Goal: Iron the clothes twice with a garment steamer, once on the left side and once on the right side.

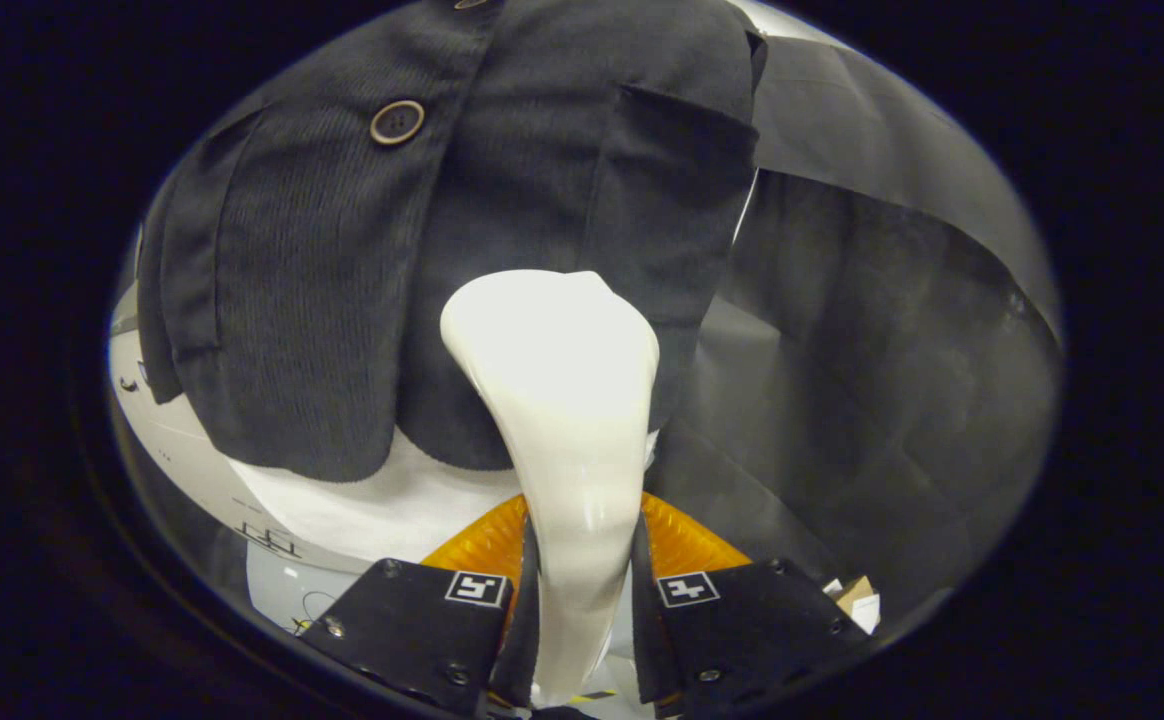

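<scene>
A dark grey ribbed jacket (pixel 462 230) with a brown button (pixel 397 122) hangs straight ahead, over a white garment (pixel 392 505) that shows below its hem. My gripper (pixel 580 590) is shut on the white garment steamer (pixel 567 400), both fingers pressing on its slim handle. The steamer's wide head rises beyond the fingers and rests against the jacket's right half, near the lower hem, beside a pocket flap (pixel 682 130). The steamer's front face is hidden against the cloth.
Black cloth (pixel 892 330) of the booth wall hangs to the right of the jacket. A white rounded surface (pixel 192 460) lies behind and below the jacket on the left. Small scraps of paper or card (pixel 857 600) lie beside the right finger.
</scene>
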Available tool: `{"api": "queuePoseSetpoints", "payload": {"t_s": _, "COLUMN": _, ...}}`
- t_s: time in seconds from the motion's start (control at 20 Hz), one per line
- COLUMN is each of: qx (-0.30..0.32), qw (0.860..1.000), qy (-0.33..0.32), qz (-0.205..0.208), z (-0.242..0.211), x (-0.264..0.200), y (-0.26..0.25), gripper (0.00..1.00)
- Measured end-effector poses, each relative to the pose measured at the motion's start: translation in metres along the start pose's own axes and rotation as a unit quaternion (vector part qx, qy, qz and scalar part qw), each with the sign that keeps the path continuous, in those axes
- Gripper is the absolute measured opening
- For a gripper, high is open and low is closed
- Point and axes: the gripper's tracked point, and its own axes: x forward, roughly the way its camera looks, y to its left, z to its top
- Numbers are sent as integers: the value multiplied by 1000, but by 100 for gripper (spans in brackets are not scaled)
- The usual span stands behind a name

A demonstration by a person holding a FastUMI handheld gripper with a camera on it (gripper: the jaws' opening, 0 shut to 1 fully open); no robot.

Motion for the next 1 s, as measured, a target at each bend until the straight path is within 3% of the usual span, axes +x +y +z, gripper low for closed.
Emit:
{"api": "queuePoseSetpoints", "payload": {"t_s": 0.35, "qx": -9, "qw": 1000, "qy": 13, "qz": 21, "z": -4, "x": 1, "y": 1, "gripper": 41}}
{"api": "queuePoseSetpoints", "payload": {"t_s": 0.75, "qx": 21, "qw": 997, "qy": 10, "qz": 79, "z": -4, "x": -4, "y": 10, "gripper": 41}}
{"api": "queuePoseSetpoints", "payload": {"t_s": 1.0, "qx": 35, "qw": 996, "qy": 0, "qz": 84, "z": 0, "x": -18, "y": 9, "gripper": 41}}
